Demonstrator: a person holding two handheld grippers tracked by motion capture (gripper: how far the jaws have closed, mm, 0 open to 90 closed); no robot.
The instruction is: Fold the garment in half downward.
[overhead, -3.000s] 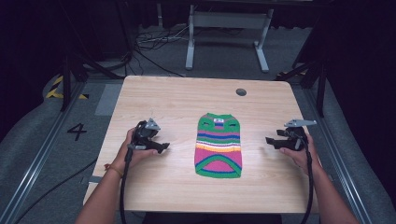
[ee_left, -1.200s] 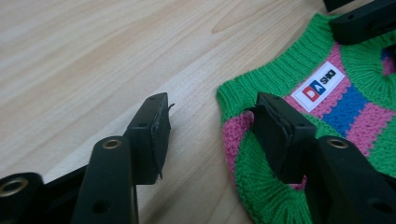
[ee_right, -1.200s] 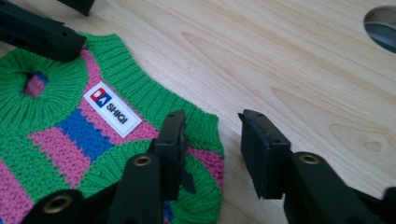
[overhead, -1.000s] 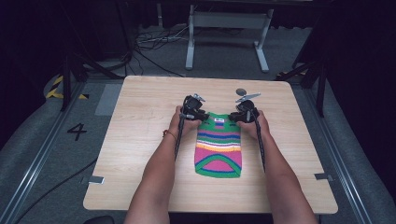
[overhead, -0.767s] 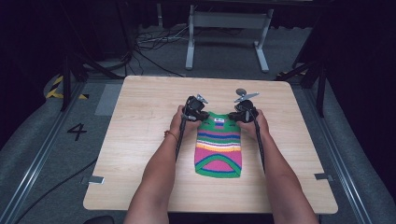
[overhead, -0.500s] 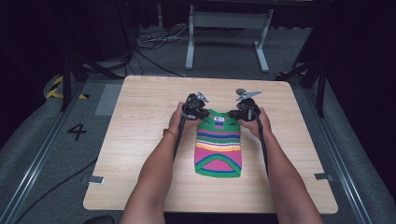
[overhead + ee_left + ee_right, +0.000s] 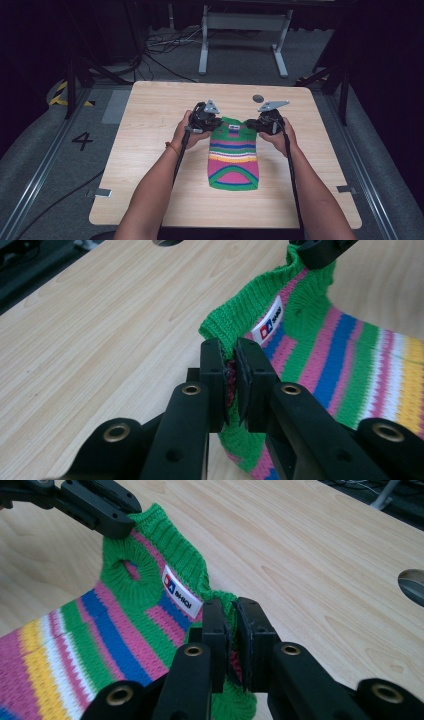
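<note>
A pale wooden table (image 7: 150,165) stands on grey carpet in a dark room with cables and a metal stand behind it. Nearest the person, the striped knitted sweater's (image 7: 233,160) hem lies flat on the wood at the table's middle; it looks light, soft and limp, so it should sag and fold wherever it is unsupported. Farther off, at its green ribbed collar end, the left gripper (image 7: 229,375) is clamped on one top corner and the right gripper (image 7: 231,630) on the other. Those corners seem the sound places to hold. Beyond lies a round hole (image 7: 258,98).
</note>
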